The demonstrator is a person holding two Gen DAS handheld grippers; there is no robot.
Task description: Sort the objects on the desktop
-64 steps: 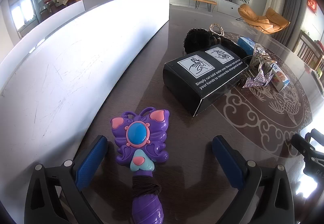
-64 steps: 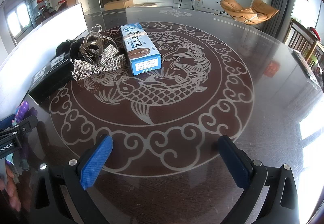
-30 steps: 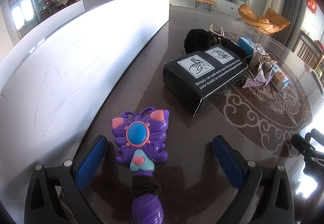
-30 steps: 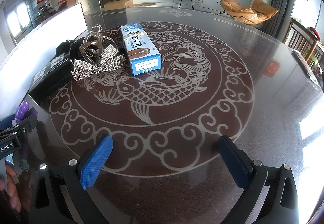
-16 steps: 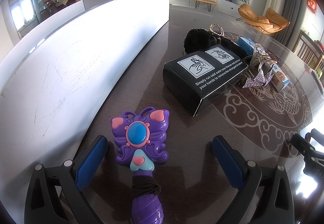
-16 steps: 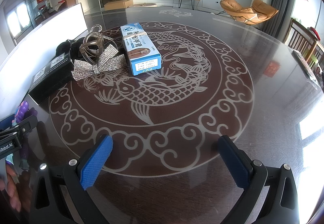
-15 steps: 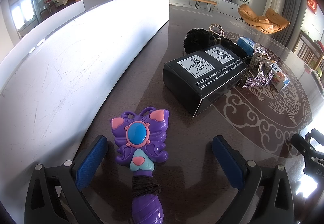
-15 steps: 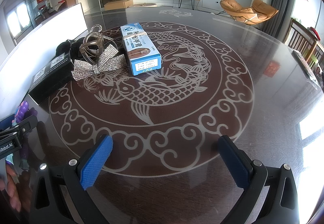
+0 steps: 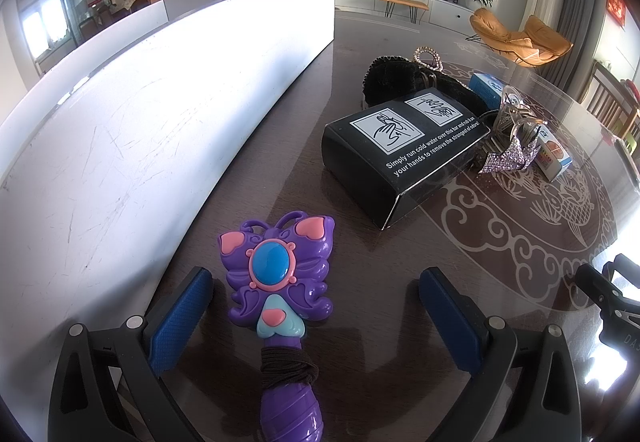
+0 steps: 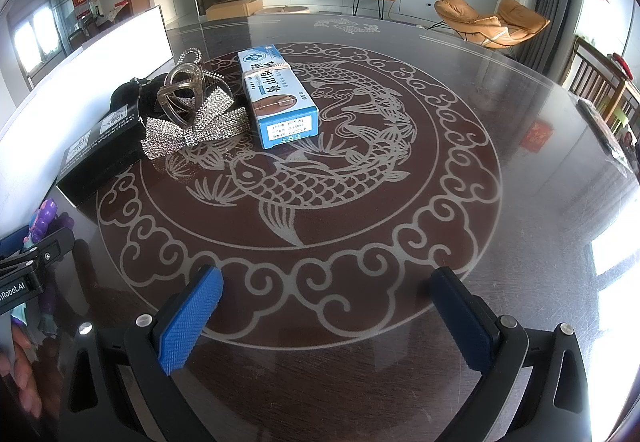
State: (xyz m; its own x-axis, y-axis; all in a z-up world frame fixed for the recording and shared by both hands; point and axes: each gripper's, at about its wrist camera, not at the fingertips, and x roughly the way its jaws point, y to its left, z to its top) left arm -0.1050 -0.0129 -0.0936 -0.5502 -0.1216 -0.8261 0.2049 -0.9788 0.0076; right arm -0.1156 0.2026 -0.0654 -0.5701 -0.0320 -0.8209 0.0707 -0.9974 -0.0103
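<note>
With its jaws spread wide, the left gripper (image 9: 316, 316) should centre on the purple butterfly wand (image 9: 280, 282) at lower centre before closing; the right gripper (image 10: 326, 318) gapes empty.

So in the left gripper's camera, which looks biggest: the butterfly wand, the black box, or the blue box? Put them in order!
As they look in the left wrist view:
1. Black box, largest.
2. Purple butterfly wand, nearly as big, but it lies closest to the camera, so its true size is unsure.
3. Blue box, smallest, though it is farthest away and partly hidden.
</note>
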